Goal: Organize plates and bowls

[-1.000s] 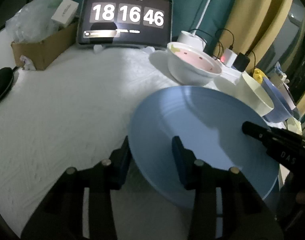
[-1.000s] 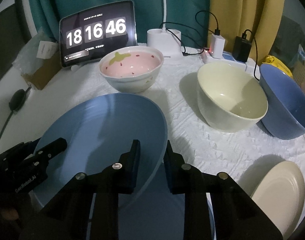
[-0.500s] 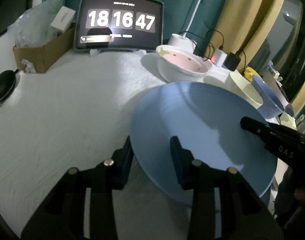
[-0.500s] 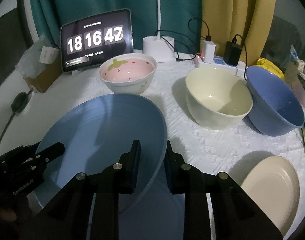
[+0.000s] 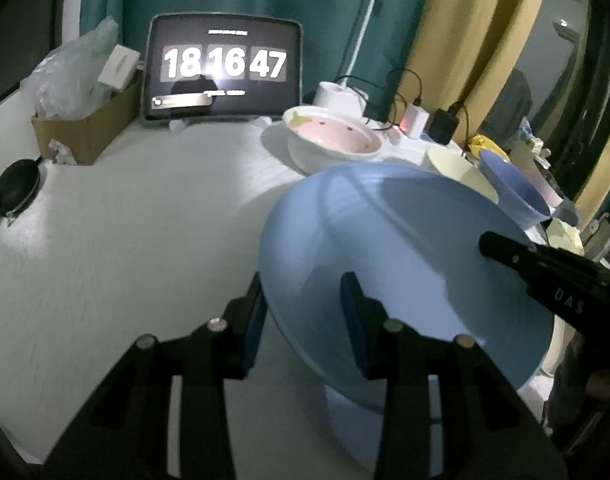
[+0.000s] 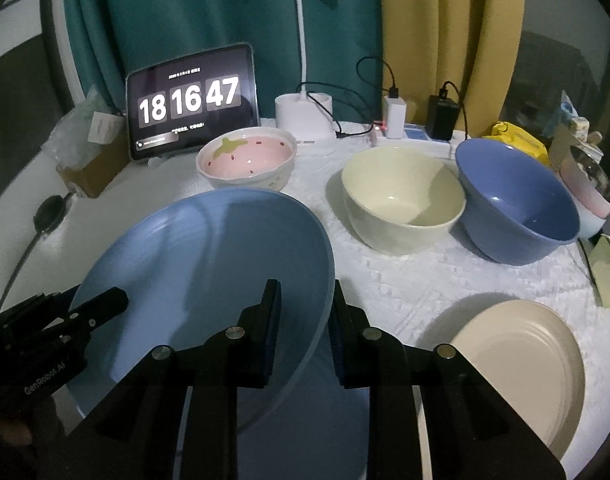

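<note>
White textured cloth (image 6: 405, 280) covers the table; teal and yellow curtains hang behind it. Tablet clock (image 6: 191, 102) at the back reads 18 16 47. Cardboard box (image 5: 85, 132) sits at back left, lamp base (image 6: 303, 116) and chargers along the back edge.

Blue plate (image 6: 209, 264) is held tilted above the cloth, gripped from both sides. Left gripper (image 5: 305, 312) has its jaws clamped on the plate's left rim, one finger under, one on the upper face. Right gripper (image 6: 305, 320) has its jaws clamped on the plate's right rim in the same way. A second blue surface shows below the held plate, at the bottom of both views; what it is cannot be told.

Strawberry bowl (image 6: 247, 160) stands just behind the plate. Cream bowl (image 6: 401, 200) stands to its right, touching or nearly touching the blue bowl (image 6: 517, 204). Cream plate (image 6: 517, 368) lies flat at near right, apart from the blue plate.
</note>
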`<state>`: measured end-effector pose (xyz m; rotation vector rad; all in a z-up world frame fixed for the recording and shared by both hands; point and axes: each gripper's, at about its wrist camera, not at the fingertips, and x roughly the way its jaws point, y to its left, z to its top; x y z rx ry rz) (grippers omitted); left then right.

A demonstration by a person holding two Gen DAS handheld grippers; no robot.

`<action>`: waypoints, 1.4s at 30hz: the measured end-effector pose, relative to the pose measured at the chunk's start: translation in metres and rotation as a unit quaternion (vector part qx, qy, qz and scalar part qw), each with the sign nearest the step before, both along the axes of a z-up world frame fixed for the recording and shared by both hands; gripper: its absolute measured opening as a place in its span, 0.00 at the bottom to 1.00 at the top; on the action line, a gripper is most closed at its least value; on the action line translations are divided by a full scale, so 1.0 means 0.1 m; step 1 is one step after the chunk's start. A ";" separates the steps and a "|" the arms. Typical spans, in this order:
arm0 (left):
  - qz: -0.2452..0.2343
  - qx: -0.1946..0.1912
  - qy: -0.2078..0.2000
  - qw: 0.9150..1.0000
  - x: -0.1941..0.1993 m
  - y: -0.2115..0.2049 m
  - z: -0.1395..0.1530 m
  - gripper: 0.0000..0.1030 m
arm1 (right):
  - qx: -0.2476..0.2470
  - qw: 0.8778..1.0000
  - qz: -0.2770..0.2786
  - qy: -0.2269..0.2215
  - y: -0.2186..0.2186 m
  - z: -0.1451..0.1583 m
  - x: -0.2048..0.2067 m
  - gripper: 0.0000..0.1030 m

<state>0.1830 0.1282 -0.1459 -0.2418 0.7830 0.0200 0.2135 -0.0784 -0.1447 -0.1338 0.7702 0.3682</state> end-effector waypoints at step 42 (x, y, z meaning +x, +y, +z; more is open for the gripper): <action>-0.064 0.061 -0.005 0.996 -0.17 -1.41 0.26 0.37 | 0.078 0.995 -0.061 -0.020 -1.42 0.08 -0.32 0.24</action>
